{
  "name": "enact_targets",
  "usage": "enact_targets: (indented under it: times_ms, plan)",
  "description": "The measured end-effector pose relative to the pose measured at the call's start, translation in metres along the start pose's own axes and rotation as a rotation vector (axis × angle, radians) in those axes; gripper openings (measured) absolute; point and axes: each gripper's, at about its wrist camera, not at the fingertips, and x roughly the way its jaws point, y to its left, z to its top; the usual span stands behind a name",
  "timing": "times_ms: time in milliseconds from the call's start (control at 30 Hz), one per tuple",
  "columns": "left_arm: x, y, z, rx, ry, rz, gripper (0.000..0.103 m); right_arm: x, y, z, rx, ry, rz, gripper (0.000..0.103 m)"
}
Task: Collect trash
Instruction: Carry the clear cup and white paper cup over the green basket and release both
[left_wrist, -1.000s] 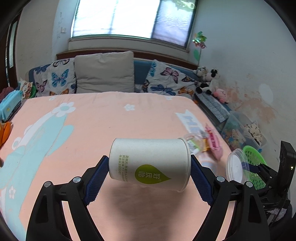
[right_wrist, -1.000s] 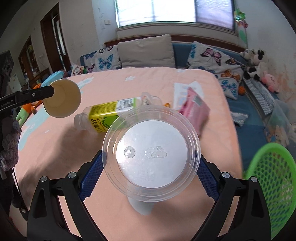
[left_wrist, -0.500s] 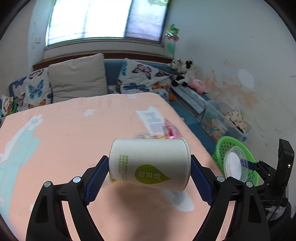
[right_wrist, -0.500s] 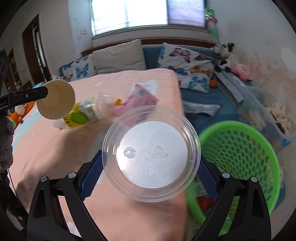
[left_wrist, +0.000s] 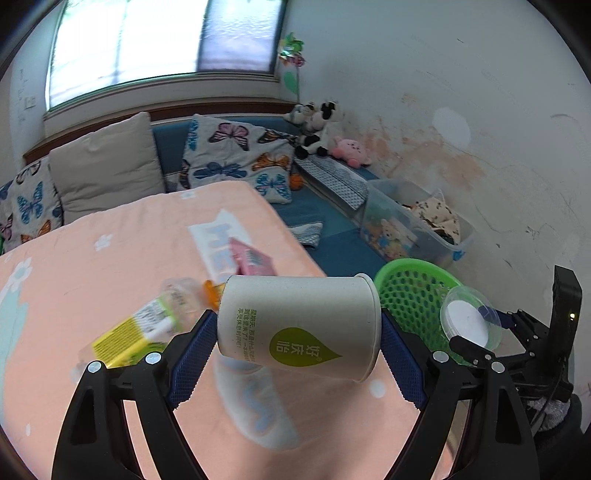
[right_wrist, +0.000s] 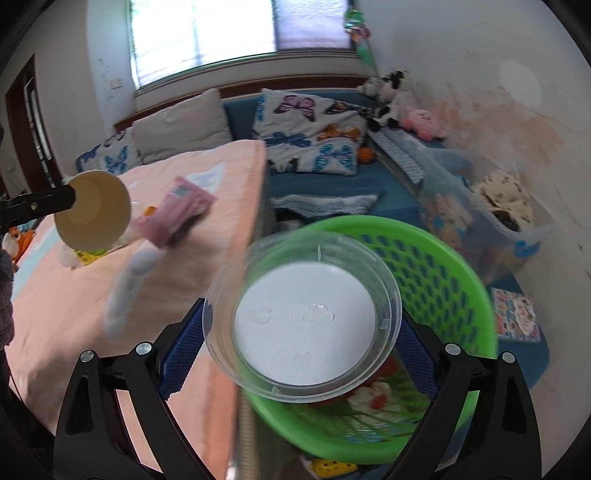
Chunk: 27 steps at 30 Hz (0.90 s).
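Paper-light and crushable, the cup (left_wrist: 299, 325) sat pinched end-to-end in the left claw (left_wrist: 295, 343), while the right claw (right_wrist: 301, 332) pinched a flimsy clear lid (right_wrist: 303, 317) by its rim.

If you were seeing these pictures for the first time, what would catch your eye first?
The white paper cup with a green leaf logo, clamped sideways in the left claw above the peach bedspread. Next, the clear round plastic lid gripped in the right claw, poised over the bright green mesh basket beside the bed.
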Motion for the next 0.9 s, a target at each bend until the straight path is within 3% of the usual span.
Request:
enact_targets:
  times_ms: [367, 900]
  plan:
    - [0.027, -0.056, 0.007, 0.077, 0.045, -0.047, 0.082, -0.003, -0.052, -0.014, 0.084, 0.015, -0.066, 0.094]
    - [0.074, -0.126, 0.008, 0.181, 0.125, -0.104, 0.082, -0.032, -0.069, -0.029, 0.127, -0.025, -0.077, 0.095]
